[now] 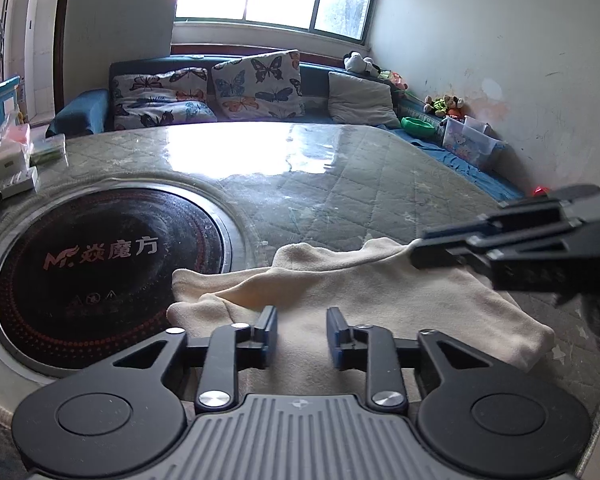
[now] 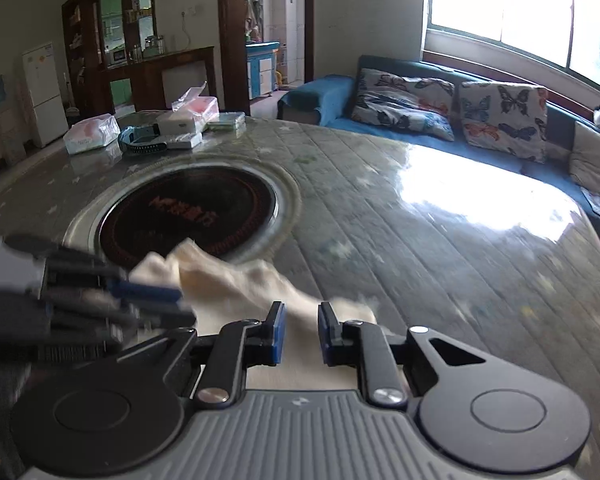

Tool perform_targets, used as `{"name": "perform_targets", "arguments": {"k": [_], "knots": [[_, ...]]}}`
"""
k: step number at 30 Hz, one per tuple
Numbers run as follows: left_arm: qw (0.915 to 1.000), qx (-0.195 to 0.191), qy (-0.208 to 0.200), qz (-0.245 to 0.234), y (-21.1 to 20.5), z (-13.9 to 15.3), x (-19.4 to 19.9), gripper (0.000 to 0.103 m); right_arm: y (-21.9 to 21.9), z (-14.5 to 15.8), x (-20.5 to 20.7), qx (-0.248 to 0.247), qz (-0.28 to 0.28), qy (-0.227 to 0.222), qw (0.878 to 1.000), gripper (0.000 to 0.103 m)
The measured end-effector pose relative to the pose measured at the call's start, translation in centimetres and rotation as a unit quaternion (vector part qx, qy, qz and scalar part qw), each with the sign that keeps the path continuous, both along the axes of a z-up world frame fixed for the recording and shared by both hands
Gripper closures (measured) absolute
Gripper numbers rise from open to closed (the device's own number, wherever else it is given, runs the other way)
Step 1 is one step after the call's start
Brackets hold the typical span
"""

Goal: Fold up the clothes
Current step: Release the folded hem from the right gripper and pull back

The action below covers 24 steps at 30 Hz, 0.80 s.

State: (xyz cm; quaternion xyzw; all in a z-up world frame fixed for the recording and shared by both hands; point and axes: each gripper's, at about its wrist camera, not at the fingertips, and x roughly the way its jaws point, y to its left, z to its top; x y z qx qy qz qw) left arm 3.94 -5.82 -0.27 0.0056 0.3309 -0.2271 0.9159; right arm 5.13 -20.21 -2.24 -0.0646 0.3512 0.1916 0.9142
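A cream garment lies folded on the quilted round table, next to the black cooktop. My left gripper is open and hovers over the garment's near edge, holding nothing. My right gripper comes in from the right, over the garment's far right part. In the right wrist view the garment is rumpled and blurred under my open right gripper; cloth shows between the jaws, not pinched. The left gripper is blurred at the left there.
A black induction cooktop is set into the table left of the garment. Boxes and packets sit at the table's far side. A blue sofa with butterfly pillows stands behind the table. Toys and a plastic bin line the right wall.
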Motion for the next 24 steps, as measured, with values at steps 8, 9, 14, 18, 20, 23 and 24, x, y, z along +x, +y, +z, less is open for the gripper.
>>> {"name": "perform_targets", "arguments": {"k": [8,9,14,18,20,23,24], "knots": [[0.9989,0.023,-0.025,-0.032,-1.6,0.4,-3.7,0.059,-2.1,-0.8,-7.0,-0.004,-0.019,-0.006,1.000,0.086],[0.9987,0.024,-0.027,-0.037,-1.8,0.4,-4.0,0.059,-2.1,-0.9,-7.3,-0.005,-0.018,-0.007,1.000,0.086],[0.9965,0.046,-0.044,-0.055,-3.3,0.2,-5.4,0.059,-0.8,-1.6,-8.6,-0.015,0.003,-0.019,1.000,0.086],[0.9960,0.053,-0.043,-0.057,-3.6,-0.3,-5.6,0.059,0.2,-2.5,-9.3,-0.027,0.006,-0.024,0.999,0.086],[0.9959,0.055,-0.042,-0.057,-3.7,-0.7,-5.5,0.059,0.4,-3.2,-9.5,-0.028,0.002,-0.028,0.999,0.085],[0.9958,0.057,-0.042,-0.057,-3.7,-0.9,-5.5,0.058,0.6,-3.3,-9.9,-0.034,0.002,-0.037,0.999,0.085],[0.9959,0.057,-0.041,-0.057,-3.6,-0.9,-5.5,0.058,0.4,-3.1,-9.9,-0.029,-0.001,-0.037,0.999,0.085]]}}
